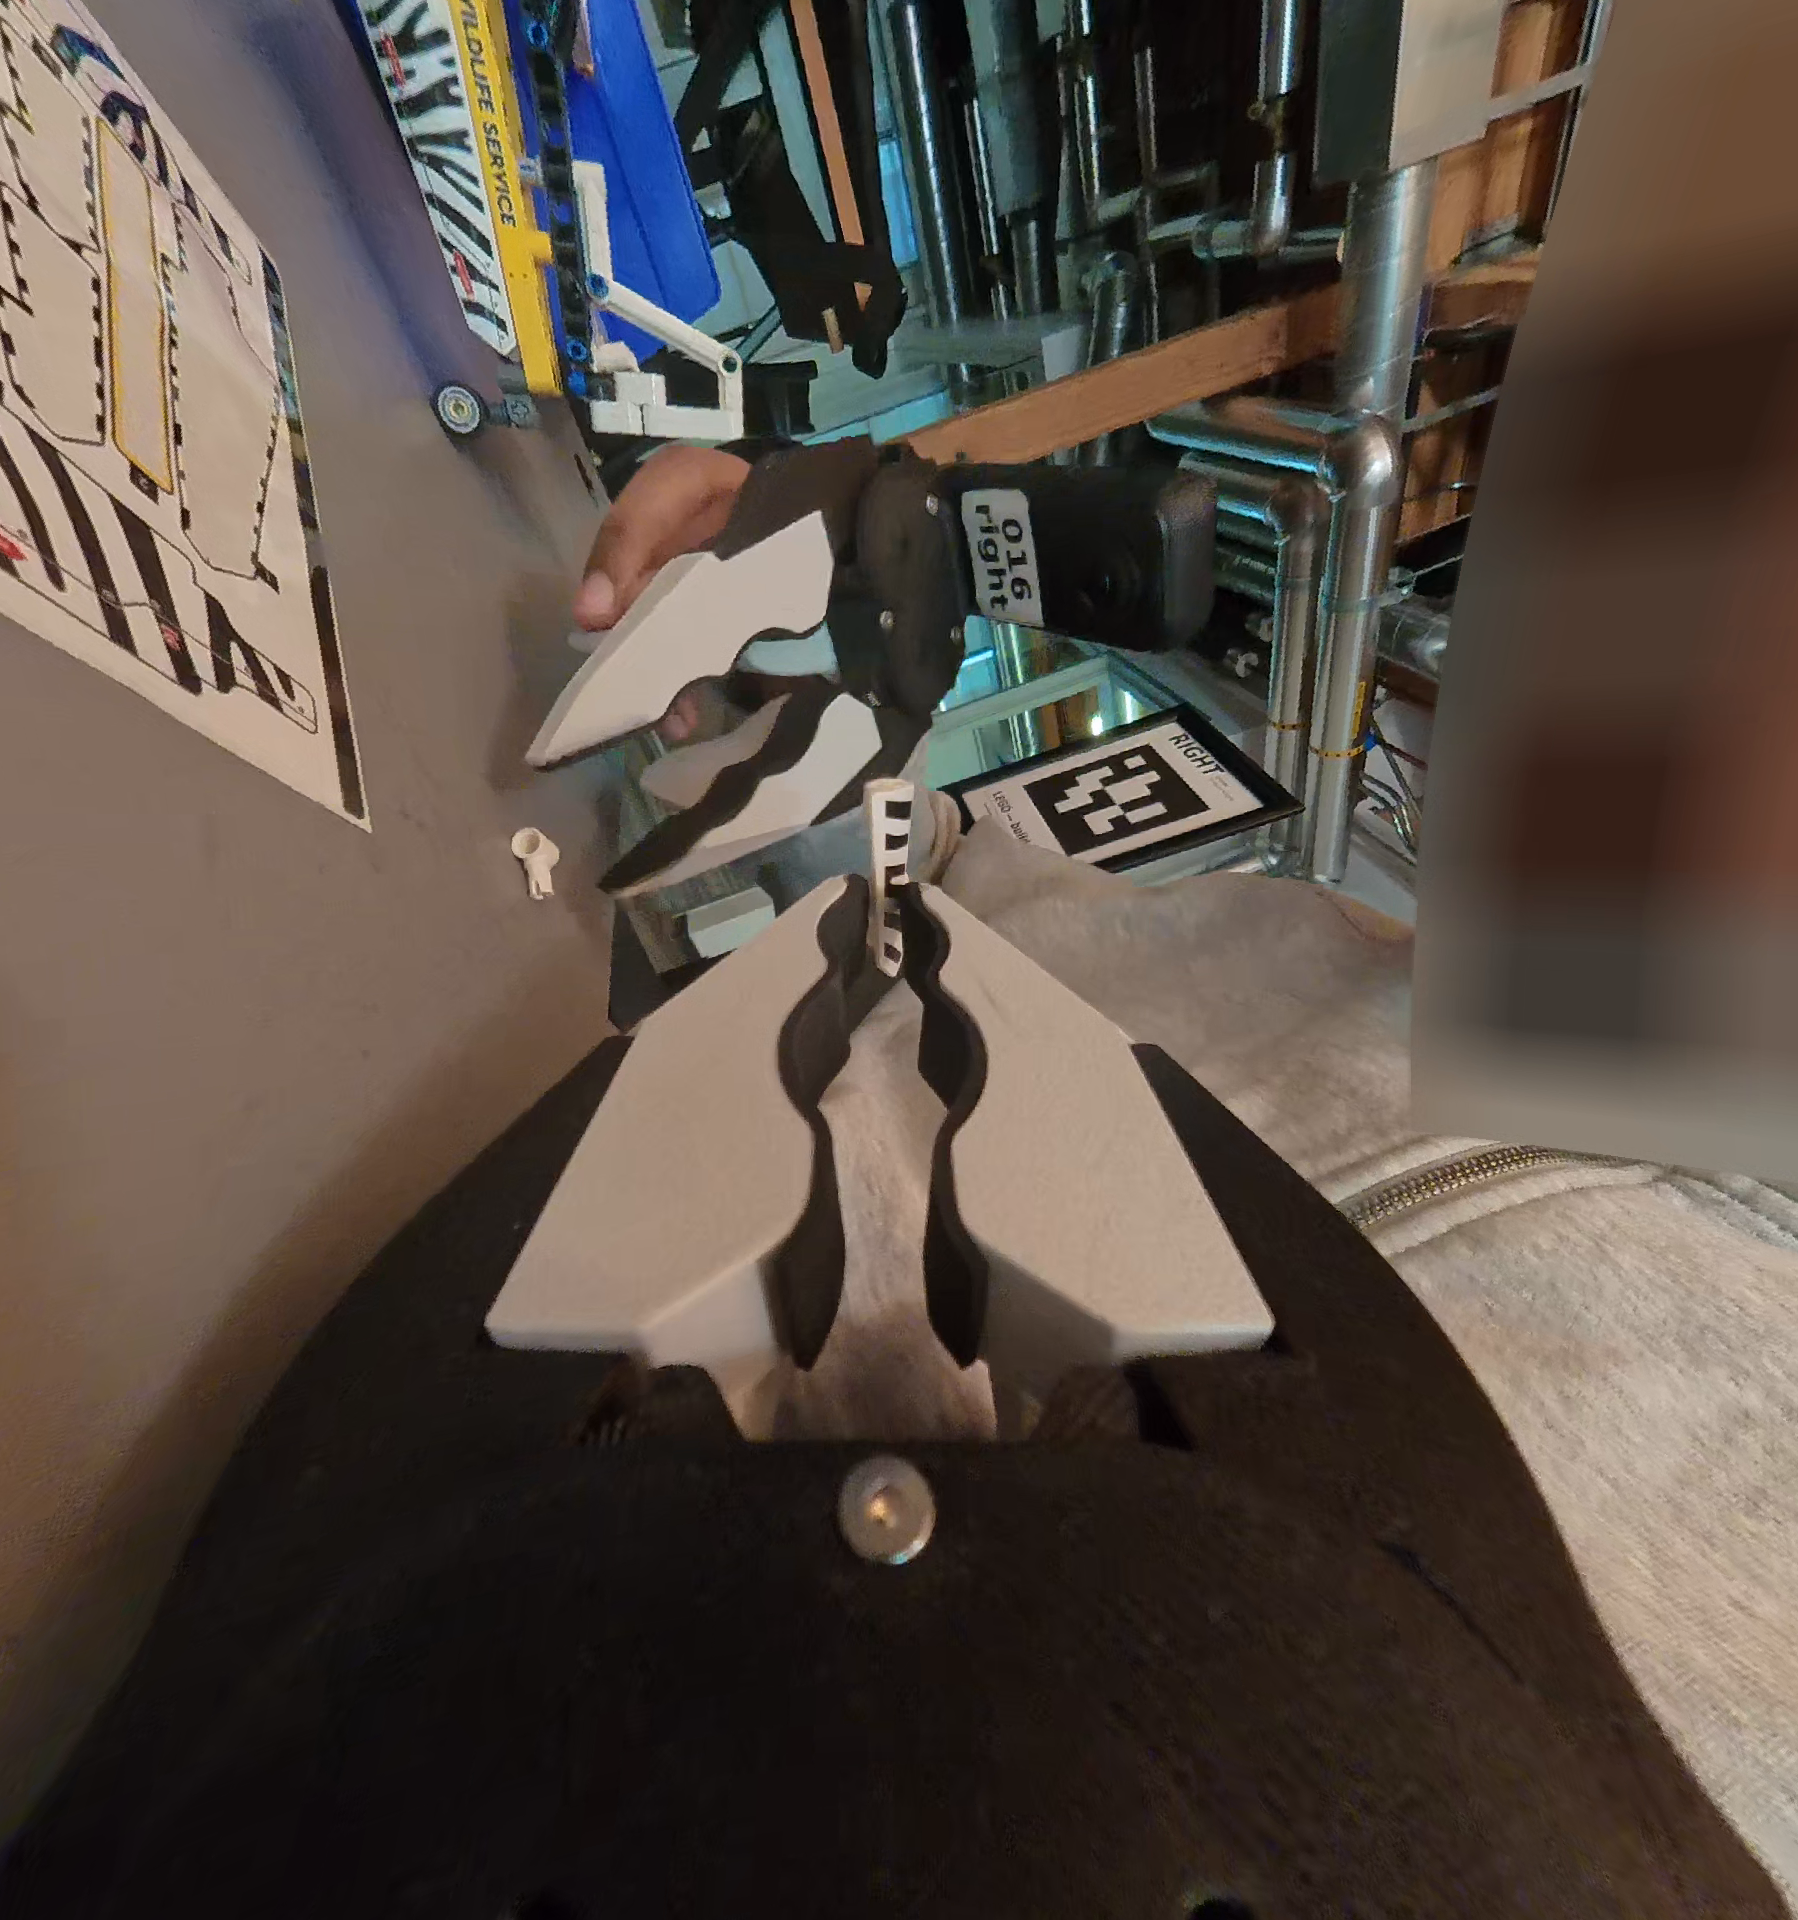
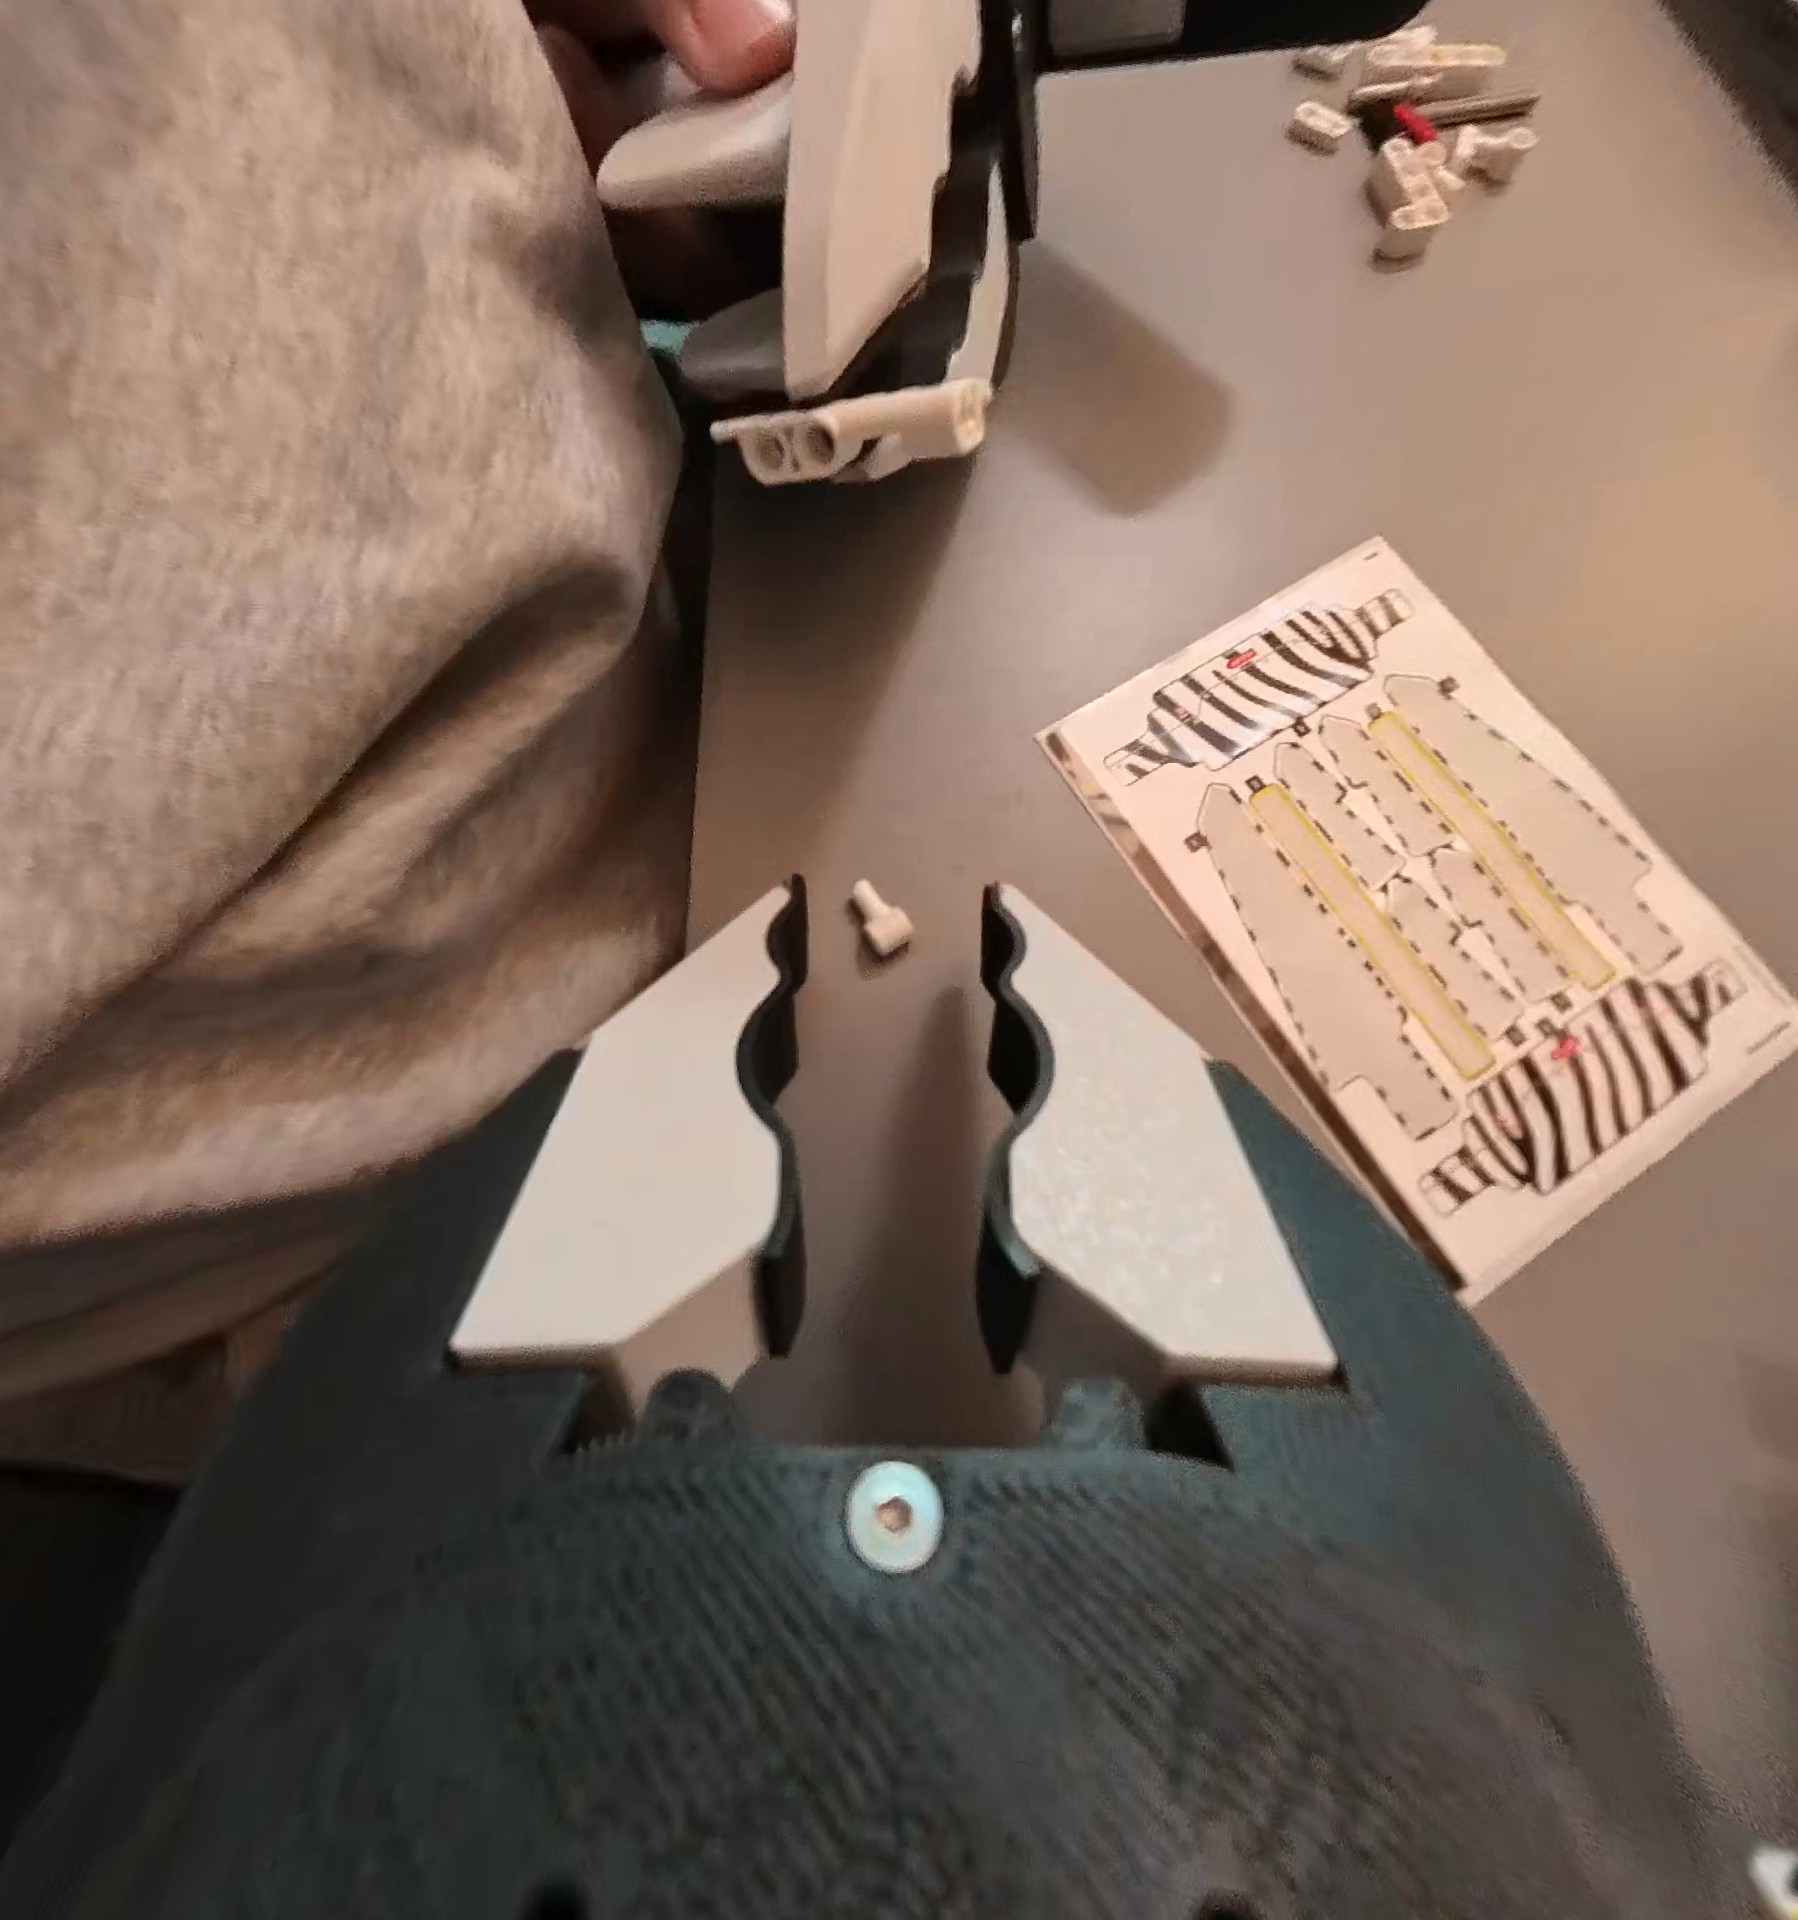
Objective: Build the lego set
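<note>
1. The left gripper (image 1: 887, 914) is closed narrow on a small white lego piece (image 1: 890, 878) with black stripe markings; the piece stands up out of the fingertips. In the right wrist view the same gripper (image 2: 905, 405) holds pale connector parts (image 2: 853, 436) at its tips, above the table edge.
2. The right gripper (image 2: 890, 904) stands wide, nothing between its fingers. A small white pin (image 2: 879, 925) lies on the grey table (image 2: 1290, 416) in the gap just past its tips, untouched.
3. In the left wrist view the right gripper (image 1: 604, 821) shows farther off, fingers spread, a person's hand (image 1: 656, 520) on it, with the white pin (image 1: 536, 857) just beside its tips.
4. The sticker sheet (image 2: 1414, 914), zebra-striped at both ends, lies flat on the table to the right of the pin, near but apart.
5. A heap of pale loose pieces (image 2: 1414, 135) sits well beyond the sheet, toward the table's far right corner.
6. A grey fleece sleeve (image 2: 282, 623) fills the space left of the pin.
7. In the left wrist view a partly built model (image 1: 614, 312) in yellow, black and white stands on the table, far beyond the pin.
</note>
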A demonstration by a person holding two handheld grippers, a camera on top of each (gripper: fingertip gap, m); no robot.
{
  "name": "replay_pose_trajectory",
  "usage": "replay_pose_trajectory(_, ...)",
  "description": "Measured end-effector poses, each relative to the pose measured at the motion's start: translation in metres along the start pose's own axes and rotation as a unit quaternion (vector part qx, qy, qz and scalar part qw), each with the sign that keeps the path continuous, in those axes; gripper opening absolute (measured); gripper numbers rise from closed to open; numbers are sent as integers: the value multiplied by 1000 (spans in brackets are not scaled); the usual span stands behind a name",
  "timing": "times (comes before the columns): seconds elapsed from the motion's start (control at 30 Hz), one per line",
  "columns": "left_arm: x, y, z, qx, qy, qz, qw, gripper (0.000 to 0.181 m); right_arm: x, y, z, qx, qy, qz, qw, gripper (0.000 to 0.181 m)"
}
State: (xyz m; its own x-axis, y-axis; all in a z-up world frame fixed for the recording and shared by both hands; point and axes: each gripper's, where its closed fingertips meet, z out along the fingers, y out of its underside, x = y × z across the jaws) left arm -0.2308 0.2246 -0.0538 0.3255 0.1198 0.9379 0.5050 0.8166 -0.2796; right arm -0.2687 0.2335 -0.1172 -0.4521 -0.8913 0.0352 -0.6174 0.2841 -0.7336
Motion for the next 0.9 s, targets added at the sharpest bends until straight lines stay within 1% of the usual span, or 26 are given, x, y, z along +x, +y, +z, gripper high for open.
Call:
replay_pose_trajectory(0.1,1,-2,-2,3,2,0,1000,4,2,7,5,-27,-28,-31,999,19)
replay_pose_trajectory(0.17,1,-2,-1,-2,3,-5,1000,4,-2,10,6,-36,-53,-39,997,17)
replay_pose_trajectory(0.23,1,-1,1,-8,4,-6,1000,4,-2,13,7,-47,-61,-39,996,15)
replay_pose_trajectory(0.33,0,1,2,-13,1,-7,1000,4,-6,12,9,-37,-68,-35,996,9)
replay_pose_trajectory(0.47,-2,-3,-1,0,1,-22,1000,4,-13,6,12,2,-58,-18,998,8)
replay_pose_trajectory(0.5,-3,-6,-3,10,3,-28,1000,4,-12,-1,12,28,-40,-17,999,8)
replay_pose_trajectory(0.57,-2,-14,-8,39,8,-37,999,4,-7,-29,4,113,7,7,994,7)
replay_pose_trajectory(0.63,-5,-22,-13,64,-3,-36,997,4,3,-55,-7,181,63,49,980,6)
replay_pose_trajectory(0.67,-6,-24,-15,69,-12,-34,997,1,8,-62,-11,197,97,61,974,6)
replay_pose_trajectory(0.77,-9,-27,-17,67,-33,-28,997,0,21,-66,-7,185,202,50,960,6)
replay_pose_trajectory(0.87,-15,-36,-25,63,-71,-4,995,0,29,-69,4,176,251,44,951,6)
replay_pose_trajectory(0.9,-18,-38,-27,56,-87,3,995,0,32,-66,9,160,263,41,951,6)
